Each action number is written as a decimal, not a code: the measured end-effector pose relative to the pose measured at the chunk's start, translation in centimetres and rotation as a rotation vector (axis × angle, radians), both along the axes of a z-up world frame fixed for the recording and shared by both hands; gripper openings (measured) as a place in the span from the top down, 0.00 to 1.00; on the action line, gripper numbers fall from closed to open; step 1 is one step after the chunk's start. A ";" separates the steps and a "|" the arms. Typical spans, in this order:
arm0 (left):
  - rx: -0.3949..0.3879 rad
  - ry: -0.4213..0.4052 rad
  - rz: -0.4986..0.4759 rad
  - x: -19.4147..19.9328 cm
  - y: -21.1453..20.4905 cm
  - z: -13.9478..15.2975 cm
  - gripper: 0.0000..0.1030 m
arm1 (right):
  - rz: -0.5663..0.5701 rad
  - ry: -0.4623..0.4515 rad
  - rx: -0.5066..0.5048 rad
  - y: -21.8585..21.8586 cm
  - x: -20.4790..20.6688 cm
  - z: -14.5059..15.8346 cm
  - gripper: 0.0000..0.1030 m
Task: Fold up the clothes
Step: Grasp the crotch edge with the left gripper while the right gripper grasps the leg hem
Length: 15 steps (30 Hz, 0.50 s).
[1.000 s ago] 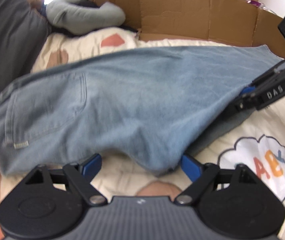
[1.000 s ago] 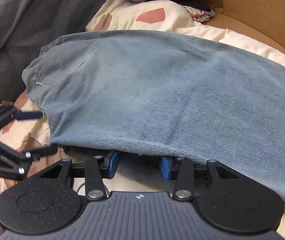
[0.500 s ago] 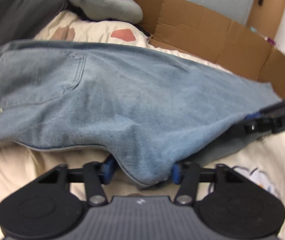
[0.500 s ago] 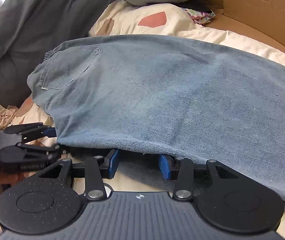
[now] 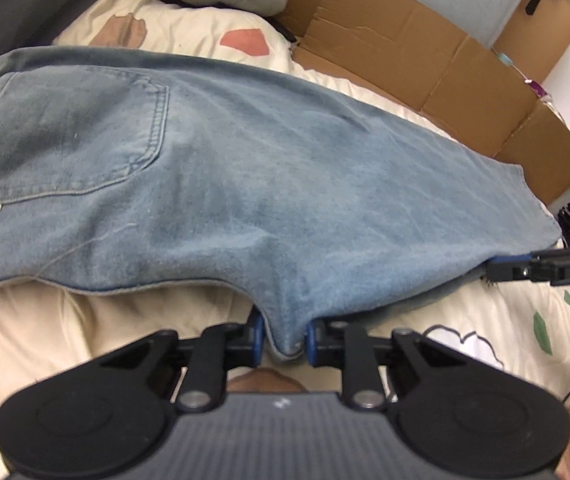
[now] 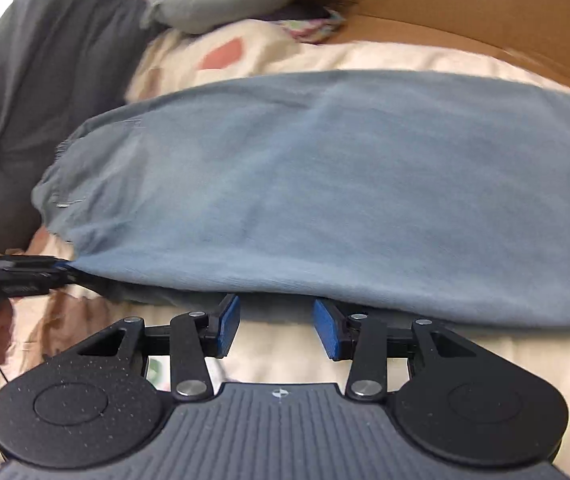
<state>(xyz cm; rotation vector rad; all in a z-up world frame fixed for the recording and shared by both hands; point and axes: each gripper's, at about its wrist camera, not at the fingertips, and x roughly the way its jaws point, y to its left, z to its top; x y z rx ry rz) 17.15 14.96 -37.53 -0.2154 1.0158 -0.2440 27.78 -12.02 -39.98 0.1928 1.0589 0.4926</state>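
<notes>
Jeans (image 5: 245, 184), one pair, lie ahead of my left gripper (image 5: 283, 340); its jaws have just been closing and pinch a fold of the near edge. In the right view, my right gripper (image 6: 277, 330) gapes, jeans' edge just beyond both pads, blurred, right side cut off.

Left claw (image 5: 283, 340) — now pinching jeans (image 5: 245, 184)

Our left claw (image 5: 283, 338) has just been closing and now pinches a fold of the jeans (image 5: 245, 184). Our right claw (image 6: 277, 330) stands half open, nothing between its pads.
</notes>
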 end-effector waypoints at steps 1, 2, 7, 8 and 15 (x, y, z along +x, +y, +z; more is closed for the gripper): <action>0.004 0.009 -0.009 0.1 0.1 0.1 0.81 | -0.020 0.005 0.000 -0.7 -0.1 -0.2 0.53; 0.014 0.014 -0.022 0.2 0.2 0.3 0.82 | -0.041 0.009 0.001 -1.5 -0.2 -0.3 0.53; 0.066 0.028 -0.075 0.6 0.1 1.3 0.84 | -0.141 0.007 0.020 -4.8 -0.6 -0.4 0.53; 0.073 0.031 -0.076 0.7 0.1 1.2 0.84 | -0.163 0.005 0.024 -5.5 -0.7 -0.4 0.53; 0.071 0.051 -0.035 0.2 -0.2 -0.6 0.80 | -0.362 -0.015 0.030 -11.2 -1.9 -0.5 0.53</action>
